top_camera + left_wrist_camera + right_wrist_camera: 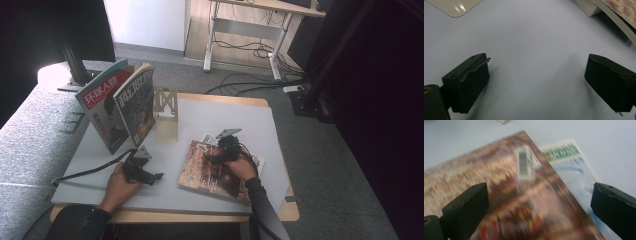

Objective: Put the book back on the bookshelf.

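A reddish-brown magazine (210,172) lies flat on the grey table top (225,120), on top of a white and green magazine (207,137) whose edge sticks out. My right gripper (212,157) hovers over the reddish magazine (506,195), open, its jaws wide apart with nothing between them; the white and green magazine (574,167) shows beside it. My left gripper (155,176) is open low over bare table (534,50), left of the flat magazines. Two more magazines (120,105) stand upright against a wooden bookend (166,112) at the back left.
The wooden bookend's base (455,6) and a corner of a magazine (621,15) show at the top of the left gripper view. A desk frame (250,30) and cables (250,80) lie on the floor beyond the table.
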Motion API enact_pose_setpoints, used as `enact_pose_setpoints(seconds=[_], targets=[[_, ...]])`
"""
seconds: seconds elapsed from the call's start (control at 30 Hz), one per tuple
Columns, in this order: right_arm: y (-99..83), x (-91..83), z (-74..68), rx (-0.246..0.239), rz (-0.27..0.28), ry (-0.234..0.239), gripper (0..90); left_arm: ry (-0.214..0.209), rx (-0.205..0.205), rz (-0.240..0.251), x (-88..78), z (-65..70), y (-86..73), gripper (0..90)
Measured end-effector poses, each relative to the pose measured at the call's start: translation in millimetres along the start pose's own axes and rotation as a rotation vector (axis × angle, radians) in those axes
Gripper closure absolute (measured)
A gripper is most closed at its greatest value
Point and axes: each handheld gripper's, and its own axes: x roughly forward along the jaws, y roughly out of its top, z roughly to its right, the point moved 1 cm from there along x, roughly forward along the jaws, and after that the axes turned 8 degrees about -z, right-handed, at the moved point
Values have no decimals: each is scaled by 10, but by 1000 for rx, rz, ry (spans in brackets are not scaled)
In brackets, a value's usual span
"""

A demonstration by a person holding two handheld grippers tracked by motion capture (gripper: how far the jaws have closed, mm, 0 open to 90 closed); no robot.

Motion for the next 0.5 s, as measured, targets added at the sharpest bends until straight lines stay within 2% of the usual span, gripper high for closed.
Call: enact_pose_setpoints(seconds=[0.13,0.5], targets=[[-251,-145,80,32,-12,-54,14,0,1,0,0,-1,0,52],[-811,-495,184,119,-13,-129,13,0,1,0,0,-1,0,52]])
